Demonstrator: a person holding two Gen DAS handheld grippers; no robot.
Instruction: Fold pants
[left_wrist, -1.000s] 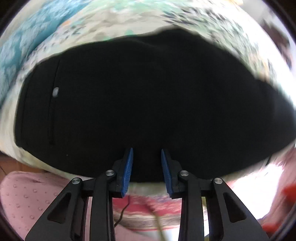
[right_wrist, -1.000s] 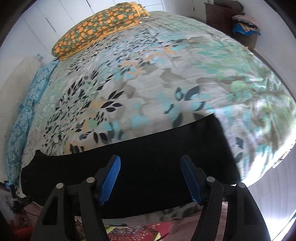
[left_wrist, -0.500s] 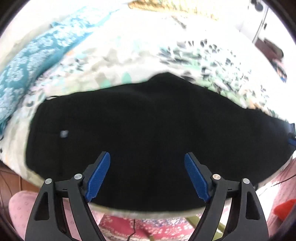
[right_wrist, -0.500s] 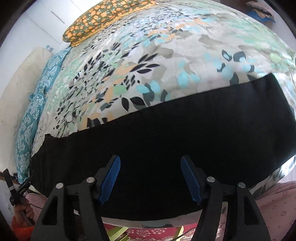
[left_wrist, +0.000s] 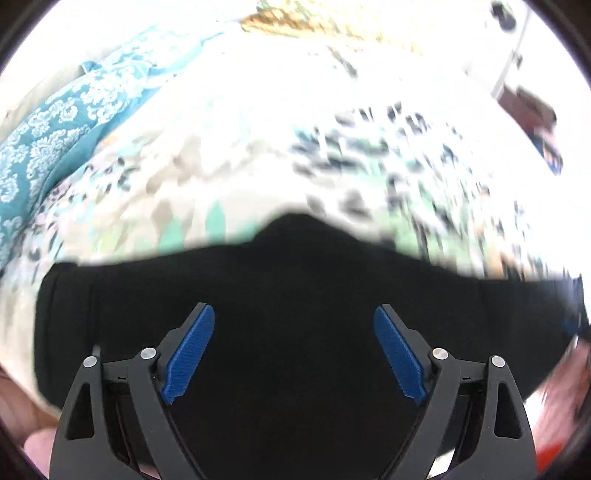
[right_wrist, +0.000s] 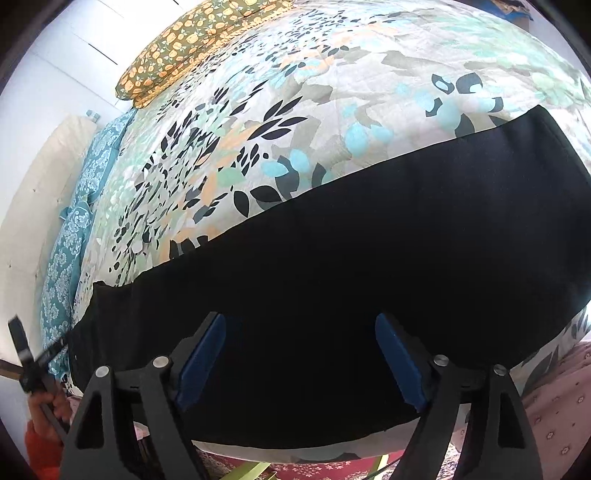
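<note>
Pants (right_wrist: 351, 266), black and laid flat as a long band across the near edge of a bed, fill the lower half of both wrist views. The left gripper (left_wrist: 293, 350) has its blue-padded fingers (left_wrist: 188, 354) spread wide with only dark fabric showing in the gap, and nothing is pinched between them; whether the tips touch the cloth cannot be told. The right gripper (right_wrist: 299, 358) is likewise wide apart and holds nothing, its pads (right_wrist: 399, 362) hanging over the near part of the band. The left view is blurred and overexposed, but it alone shows a small peak in the far edge of the fabric just beyond the gripper. The right view is sharp and shows the whole floral bedspread (right_wrist: 295, 122), an orange-patterned pillow (right_wrist: 192, 40) at the far end, a teal patterned pillow (right_wrist: 70, 236) along the left side, the squared right end of the fabric, and the other tool held in a hand at the lower left edge. A second ago the left fingers stood close together at the near hem; they have since spread fully and the camera has pulled back, so less black fills the frame. The right fingers keep the same wide gap, with the garment now reaching farther to the right in that view.
</note>
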